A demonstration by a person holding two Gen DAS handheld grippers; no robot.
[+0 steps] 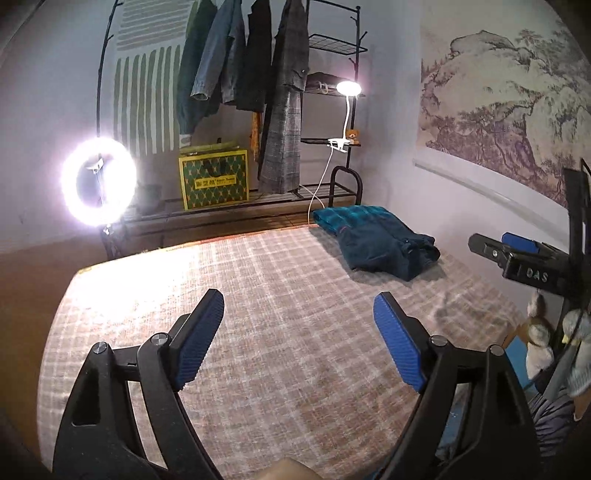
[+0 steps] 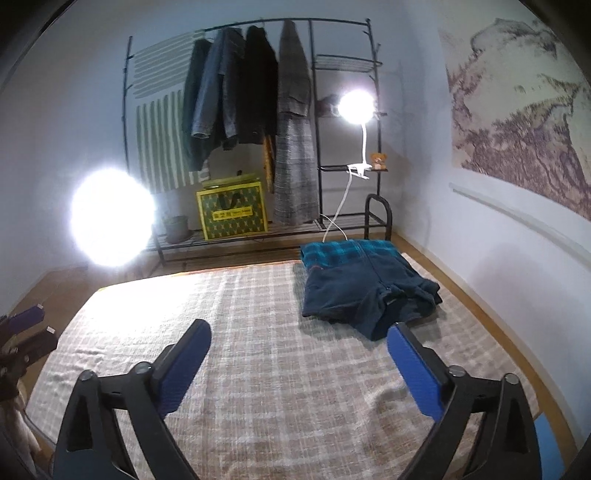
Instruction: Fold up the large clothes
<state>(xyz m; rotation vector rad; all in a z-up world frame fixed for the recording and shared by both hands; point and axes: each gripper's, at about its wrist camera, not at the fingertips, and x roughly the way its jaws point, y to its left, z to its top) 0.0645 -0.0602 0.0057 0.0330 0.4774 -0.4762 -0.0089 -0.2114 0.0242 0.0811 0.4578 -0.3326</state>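
Pale walls w/ a big landscape mural (image 1: 509, 110) on the right wall and a green-striped hanging (image 2: 162, 144) on the back wall. Black metal garment rack (image 2: 314, 33) at the back, hung w/ dark jackets and a grey plaid coat (image 2: 295, 147). Yellow-green box (image 2: 232, 214) on its bottom shelf. Ring light (image 1: 98, 181) at left, clip lamp (image 2: 356, 103) on rack, both lit. Checked bedcover (image 1: 258, 295), wood floor (image 2: 480, 325).

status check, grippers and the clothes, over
Left gripper and right gripper open, empty. Folded dark teal fleece garment on checked bed cover. Nothing in the way.
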